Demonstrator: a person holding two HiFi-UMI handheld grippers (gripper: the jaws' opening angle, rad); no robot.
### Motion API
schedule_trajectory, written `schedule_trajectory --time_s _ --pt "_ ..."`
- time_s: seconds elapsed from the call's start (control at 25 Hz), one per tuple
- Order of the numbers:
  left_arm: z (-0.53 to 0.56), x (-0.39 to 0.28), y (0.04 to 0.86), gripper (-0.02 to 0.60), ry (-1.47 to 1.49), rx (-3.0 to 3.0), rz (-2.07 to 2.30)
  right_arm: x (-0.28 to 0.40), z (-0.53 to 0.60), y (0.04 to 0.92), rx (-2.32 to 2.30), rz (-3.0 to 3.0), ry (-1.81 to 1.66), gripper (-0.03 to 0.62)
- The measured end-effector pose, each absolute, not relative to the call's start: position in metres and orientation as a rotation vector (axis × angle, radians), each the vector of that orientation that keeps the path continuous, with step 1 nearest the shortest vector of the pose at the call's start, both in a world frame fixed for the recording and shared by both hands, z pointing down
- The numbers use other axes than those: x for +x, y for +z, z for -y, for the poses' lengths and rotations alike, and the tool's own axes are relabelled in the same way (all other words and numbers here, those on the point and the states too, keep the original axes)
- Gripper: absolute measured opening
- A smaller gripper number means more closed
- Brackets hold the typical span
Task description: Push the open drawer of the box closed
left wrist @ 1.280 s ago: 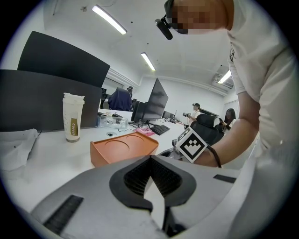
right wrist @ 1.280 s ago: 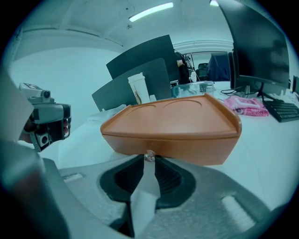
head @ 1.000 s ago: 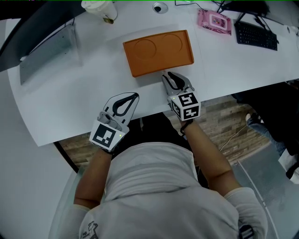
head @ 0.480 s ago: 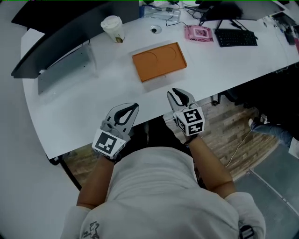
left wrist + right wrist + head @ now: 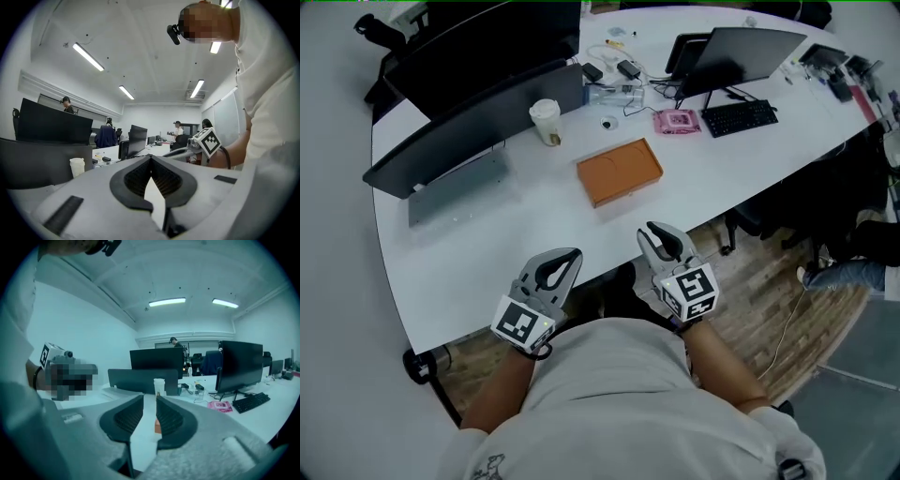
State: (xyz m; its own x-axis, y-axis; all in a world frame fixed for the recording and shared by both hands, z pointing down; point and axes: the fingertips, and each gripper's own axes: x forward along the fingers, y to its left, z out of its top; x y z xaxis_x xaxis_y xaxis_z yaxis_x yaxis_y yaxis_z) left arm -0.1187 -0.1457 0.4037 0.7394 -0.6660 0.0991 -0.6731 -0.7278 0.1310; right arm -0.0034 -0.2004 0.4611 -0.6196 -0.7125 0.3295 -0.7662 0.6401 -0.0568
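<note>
1. The left gripper [image 5: 571, 253] is held close to the person's body, off the desk's [image 5: 478, 253] near edge. Its tips are pressed together on nothing.
2. The right gripper [image 5: 653, 229] is also held off the near edge. Its jaws are narrowly spread and have just been closing, with nothing between them.
3. The box [image 5: 619, 172] lies mid-desk, set back from the near edge and well apart from both grippers. It is ahead of the right gripper and slightly to its left, so the right hand is the nearer. Its long axis runs roughly along the near edge, with the right end tilted farther away.
4. I cannot make out the drawer: no part juts from the box, so open or closed is unclear. The right gripper view shows only a sliver of box [image 5: 157, 426] through its jaws, and the left gripper view shows none.
5. Behind the box, a cup [image 5: 546, 122] and a keyboard [image 5: 739, 117] stand toward the far edge.
</note>
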Motion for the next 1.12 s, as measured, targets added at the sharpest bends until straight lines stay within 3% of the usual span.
schedule_trajectory --time_s 0.68,1.12 --pt "0.093 -0.107 0.363 0.0 -0.015 2.887 0.935 0.009 0.117 0.392 1.297 2.579 0.187 0.04" --pt "0.044 -0.069 0.342 0.0 -0.007 2.879 1.072 0.042 0.065 0.354 1.17 2.712 0.076 0.009"
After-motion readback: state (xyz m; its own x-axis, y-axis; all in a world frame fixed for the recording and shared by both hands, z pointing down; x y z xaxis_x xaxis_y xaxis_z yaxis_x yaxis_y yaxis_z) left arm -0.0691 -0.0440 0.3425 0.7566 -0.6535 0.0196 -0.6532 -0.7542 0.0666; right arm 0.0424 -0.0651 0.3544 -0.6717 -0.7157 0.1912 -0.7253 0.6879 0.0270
